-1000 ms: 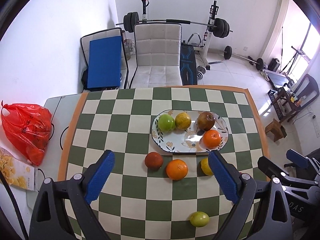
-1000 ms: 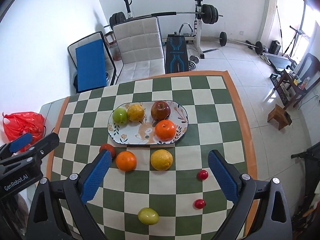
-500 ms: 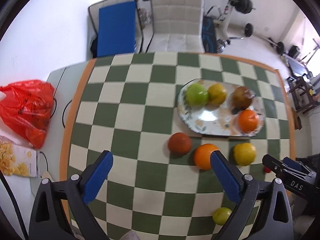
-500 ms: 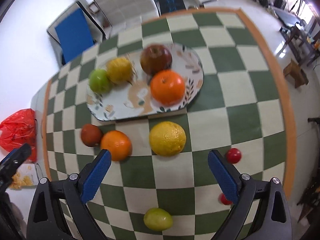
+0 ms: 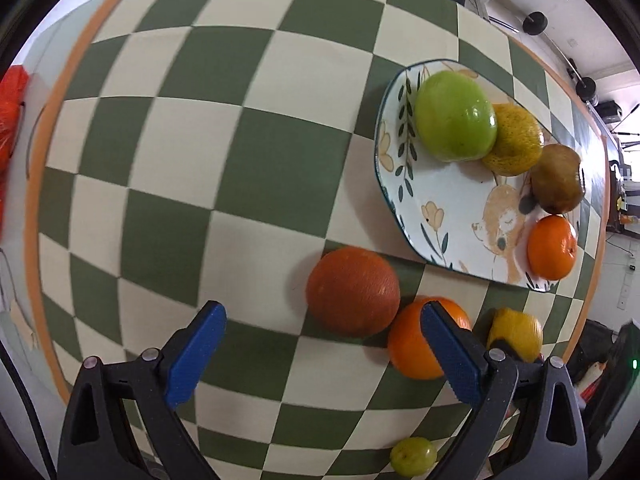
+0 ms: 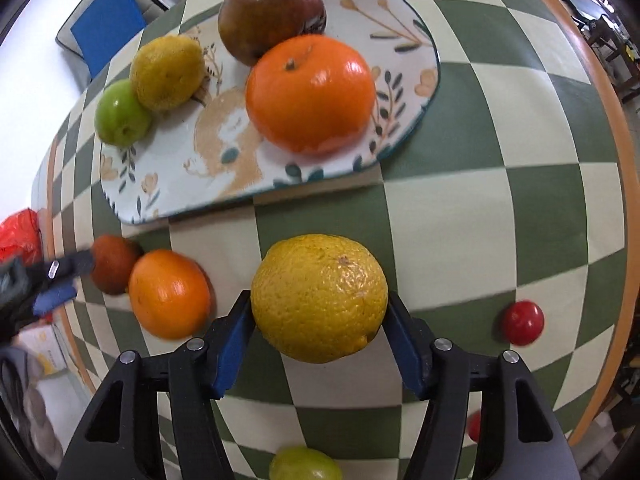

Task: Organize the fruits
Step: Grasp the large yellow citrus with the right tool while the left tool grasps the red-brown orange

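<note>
A large yellow citrus [image 6: 320, 298] on the checkered table [image 6: 500, 208], just before the fruit plate [image 6: 404, 24], is clasped between the right gripper's [image 6: 318, 326] pads. The left gripper [image 5: 322, 342] is held wide open, empty, near a dark red fruit [image 5: 352, 290].

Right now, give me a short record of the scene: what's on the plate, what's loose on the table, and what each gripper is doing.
plate: green apple, yellow citrus, dark red apple, orange
loose on table: russet-red fruit, second orange, small green fruit, two small red fruits
right gripper: pads against large yellow citrus
left gripper: open, empty, near the russet-red fruit
</note>
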Demonstrator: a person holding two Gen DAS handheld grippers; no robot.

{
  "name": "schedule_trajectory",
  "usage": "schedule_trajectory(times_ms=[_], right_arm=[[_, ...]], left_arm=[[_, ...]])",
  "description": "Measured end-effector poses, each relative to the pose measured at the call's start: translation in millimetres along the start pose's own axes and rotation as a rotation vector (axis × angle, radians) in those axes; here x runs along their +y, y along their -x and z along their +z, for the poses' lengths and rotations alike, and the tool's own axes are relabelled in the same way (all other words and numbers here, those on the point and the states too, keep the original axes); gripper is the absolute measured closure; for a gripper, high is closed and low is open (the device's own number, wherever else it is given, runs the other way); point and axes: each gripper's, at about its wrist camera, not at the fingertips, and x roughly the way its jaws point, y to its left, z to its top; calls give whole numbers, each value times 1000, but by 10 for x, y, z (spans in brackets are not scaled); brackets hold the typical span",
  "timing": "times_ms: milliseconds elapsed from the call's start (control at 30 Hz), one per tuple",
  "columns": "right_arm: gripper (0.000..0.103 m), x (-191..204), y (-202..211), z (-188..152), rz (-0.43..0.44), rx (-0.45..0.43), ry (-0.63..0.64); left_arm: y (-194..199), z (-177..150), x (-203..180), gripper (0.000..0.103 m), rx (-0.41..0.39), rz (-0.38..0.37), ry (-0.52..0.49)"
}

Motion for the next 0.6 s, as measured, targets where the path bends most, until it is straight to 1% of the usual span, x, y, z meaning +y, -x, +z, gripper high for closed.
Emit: schedule_trajectory(times_ms=[33, 67, 100, 133, 167, 300, 367, 467, 600], right_arm=[[37, -17, -5, -44, 2, 10, 1], [37, -31, -14, -87, 0, 21, 3], [37, -48, -27, -131, 3, 32, 2], [37, -67, -42, -173, 7, 39, -1], [37, -74, -53, -205, 9, 45, 1], [37, -56, -65, -266, 15, 51, 0], [37, -34, -60, -258, 14, 48, 0], [37, -26, -64, -254, 16, 43, -3], [37, -25, -44, -254, 8, 38, 13]], left_arm=[[-54, 20, -33, 7, 9, -6, -12], [-98, 34, -58, 20, 17, -5, -20], [-151, 46, -80, 30, 27, -6, -28], [-184, 50, -89, 43, 36, -15, -32], [-222, 46, -99, 49, 48, -29, -34], [-183, -65, -138, 49, 18, 5, -71], [-155, -220, -96, 49, 18, 8, -76], [-147, -436, 5, 49, 26, -7, -56], [-215, -591, 85, 49, 36, -12, -33]])
